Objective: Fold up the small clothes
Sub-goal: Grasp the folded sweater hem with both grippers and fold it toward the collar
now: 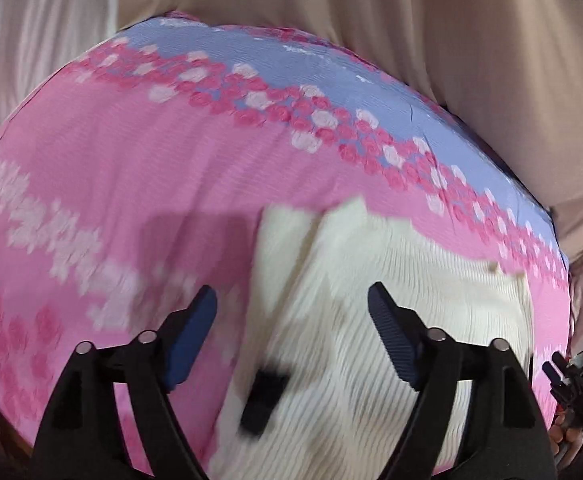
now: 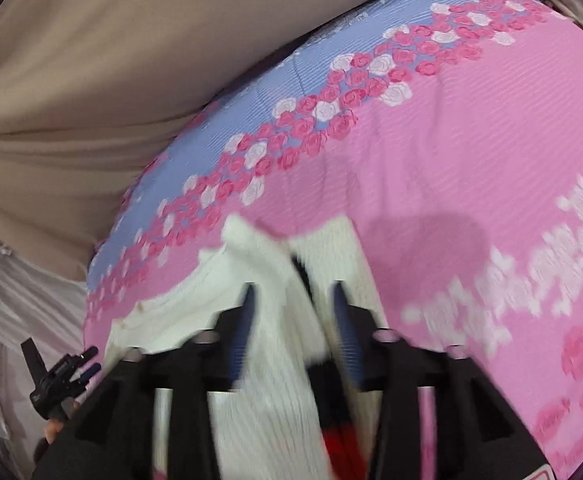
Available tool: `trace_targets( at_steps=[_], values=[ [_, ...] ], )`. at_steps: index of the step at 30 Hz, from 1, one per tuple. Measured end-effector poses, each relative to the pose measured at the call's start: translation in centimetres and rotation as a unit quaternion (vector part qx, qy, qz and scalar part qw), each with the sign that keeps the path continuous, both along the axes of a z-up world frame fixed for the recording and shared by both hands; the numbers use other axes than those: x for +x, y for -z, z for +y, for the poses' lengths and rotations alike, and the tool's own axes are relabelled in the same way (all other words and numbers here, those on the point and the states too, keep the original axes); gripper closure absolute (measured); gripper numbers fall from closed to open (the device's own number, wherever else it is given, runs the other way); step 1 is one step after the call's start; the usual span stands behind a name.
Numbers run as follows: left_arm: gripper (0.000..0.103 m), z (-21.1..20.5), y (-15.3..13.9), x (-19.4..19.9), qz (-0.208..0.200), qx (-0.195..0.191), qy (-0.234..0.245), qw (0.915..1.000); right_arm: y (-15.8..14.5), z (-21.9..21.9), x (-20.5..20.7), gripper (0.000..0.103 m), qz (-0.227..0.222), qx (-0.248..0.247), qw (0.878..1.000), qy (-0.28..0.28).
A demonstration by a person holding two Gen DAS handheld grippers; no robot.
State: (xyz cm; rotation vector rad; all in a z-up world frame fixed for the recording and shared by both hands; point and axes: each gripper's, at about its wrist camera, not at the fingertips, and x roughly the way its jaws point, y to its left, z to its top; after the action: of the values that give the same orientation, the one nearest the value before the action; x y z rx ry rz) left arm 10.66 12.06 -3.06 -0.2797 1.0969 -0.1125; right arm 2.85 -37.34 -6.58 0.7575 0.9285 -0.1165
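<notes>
The white ribbed garment (image 1: pixel 371 320) lies on a pink bedspread (image 1: pixel 131 184) with rose bands and a blue border strip; beige curtains (image 1: pixel 411 20) hang beyond the bed's far edge. Both views are motion-blurred, so fine detail is limited.

The left gripper (image 1: pixel 291 312) hovers above the garment with its jaws spread wide and nothing between them. The cloth lies below and slightly to the right of its fingers, with a dark patch or label (image 1: pixel 263 400) showing on the fabric between the finger bases.

The right gripper (image 2: pixel 291 308) has its jaws much nearer together, with a raised ridge of the white garment (image 2: pixel 267 280) standing between the fingers. Whether the pads are actually pinching that ridge cannot be determined: blur hides the contact. A red-and-dark strip (image 2: pixel 339 440) sits low in this view, possibly a trim or a second item; it cannot be identified.

The garment's long axis appears to run away from both grippers toward the far border of the bed, ribs aligned with it. The right gripper seems the nearer to a hold, sitting over the bunched fold line; the left is over the flat panel. In my judgement, the fold is under way rather than finished, and the coming move depends on the right hand's hold on that ridge.
</notes>
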Motion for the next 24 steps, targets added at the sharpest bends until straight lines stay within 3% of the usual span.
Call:
trace_targets(
  at_steps=[5,7,8,9,10,11,12,16,19,21,24],
  values=[
    [0.021,1.3,4.0,-8.5,0.065,-0.017,-0.031,0.9973,1.7,3.9,-8.1,0.046,0.024,-0.034,0.998,-0.048],
    [0.028,1.2,5.6,-9.8,0.087,-0.023,-0.047,0.9949,3.2,5.4,-10.0,0.046,0.042,-0.034,0.997,-0.053],
    [0.040,1.2,6.1,-10.0,0.093,-0.022,-0.056,0.9938,3.9,6.0,-10.4,0.047,0.048,-0.034,0.997,-0.050],
    [0.064,1.1,5.6,-10.0,0.082,-0.014,-0.059,0.9948,4.3,6.3,-10.4,0.058,0.052,-0.040,0.997,-0.047],
    [0.077,1.0,5.5,-9.6,0.086,-0.018,-0.048,0.9950,4.6,6.5,-10.3,0.074,0.055,-0.048,0.996,-0.043],
    [0.082,1.1,5.2,-9.2,0.095,-0.015,-0.044,0.9944,4.7,6.3,-10.0,0.091,0.055,-0.049,0.997,-0.036],
    [0.085,1.7,4.6,-9.0,0.094,-0.011,-0.051,0.9942,4.5,5.9,-9.9,0.092,0.054,-0.044,0.997,-0.026],
    [0.086,3.0,4.9,-9.5,0.106,0.003,-0.053,0.9930,2.2,2.7,-11.6,0.095,0.040,-0.070,0.997,0.019],
    [0.083,2.2,6.0,-9.8,0.103,0.023,-0.045,0.9934,4.4,1.1,-12.4,0.095,0.069,-0.049,0.996,0.007],
    [0.075,1.4,5.1,-9.7,0.100,0.038,-0.040,0.9935,6.1,1.9,-12.0,0.090,0.086,-0.053,0.995,-0.018],
    [0.059,1.5,2.2,-9.5,0.073,0.022,-0.050,0.9959,4.6,2.5,-11.7,0.078,0.087,-0.063,0.994,-0.009]
  ],
)
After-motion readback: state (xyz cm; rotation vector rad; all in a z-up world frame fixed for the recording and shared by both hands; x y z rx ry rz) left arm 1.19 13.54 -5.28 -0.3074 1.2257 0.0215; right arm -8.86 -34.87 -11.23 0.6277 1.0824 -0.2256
